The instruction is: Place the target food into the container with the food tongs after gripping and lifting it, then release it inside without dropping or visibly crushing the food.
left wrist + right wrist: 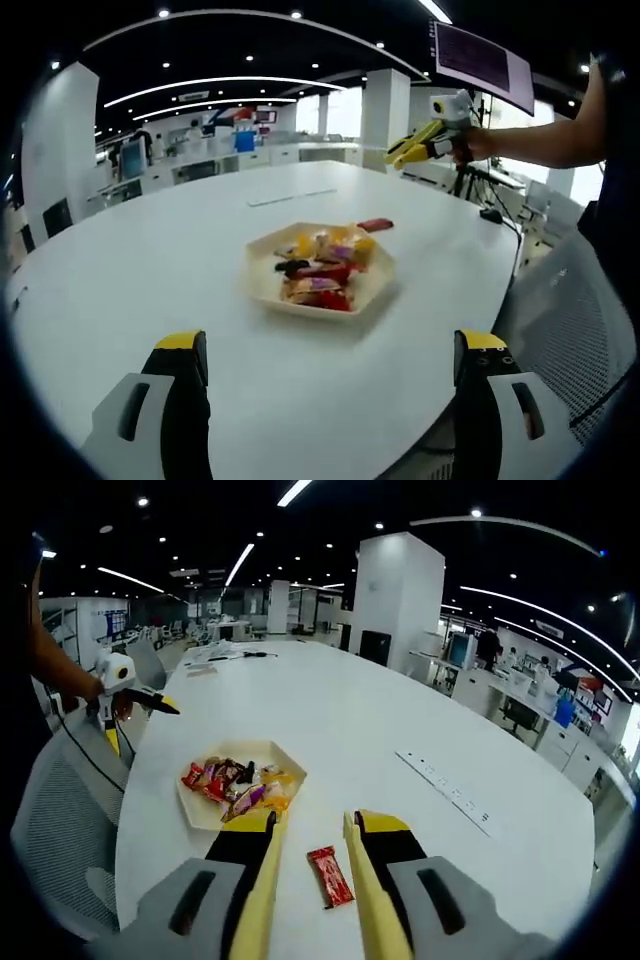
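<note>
I'm looking along the left gripper (330, 365) in the left gripper view — its jaws are standing wide apart, holding nothing, hovering above the near edge of the white table (150, 250). Ahead of them the pale hexagonal tray (262, 285) is sitting mid-table, carrying a heap of wrapped snacks (322, 270) in red, yellow and purple. A red snack bar (375, 225) is lying on the table just beyond the tray's far right corner, apart from it. At the far right a person's hand is holding the right gripper (415, 150) up in the air above the table edge.

In the right gripper view the right gripper (312, 830) is carrying yellow tong blades on its jaws — they're parted, gripping nothing. The same red snack bar (330, 876) is lying flat on the table between the blades, touching neither as far as I can tell. The tray (200, 815) is sitting just left of the left blade. The left gripper (150, 702) is showing at the far left.
</note>
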